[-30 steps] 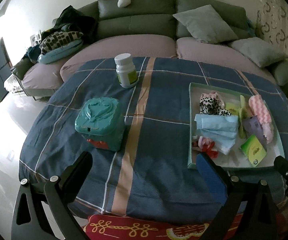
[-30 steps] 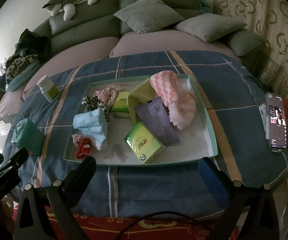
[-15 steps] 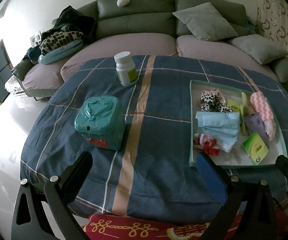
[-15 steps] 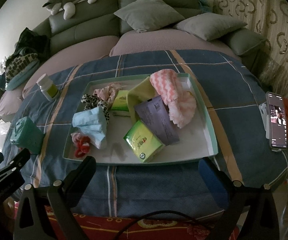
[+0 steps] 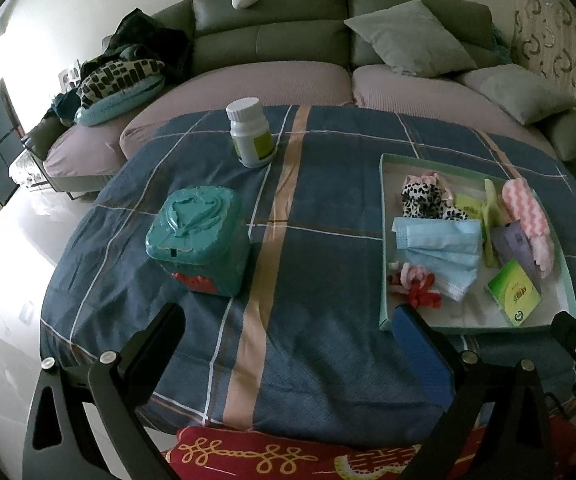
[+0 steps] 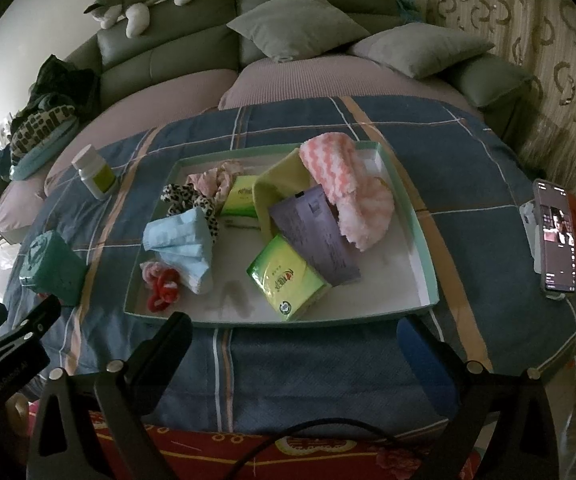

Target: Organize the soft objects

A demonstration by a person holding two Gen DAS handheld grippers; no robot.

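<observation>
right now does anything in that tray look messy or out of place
Yes. The tray holds a jumble: the purple packet lies across the yellow cloth and partly on the green tissue pack, and the blue face mask covers part of the leopard scrunchie. Nothing looks spilled or damaged.

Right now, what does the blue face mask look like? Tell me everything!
The blue face mask is light blue, pleated, and looks like thin soft fabric with a white edge. It lies crumpled and loosely folded at the left side of the tray. It rests against the leopard-print scrunchie and overlaps the pink and red scrunchie. No tool is touching it.
</observation>
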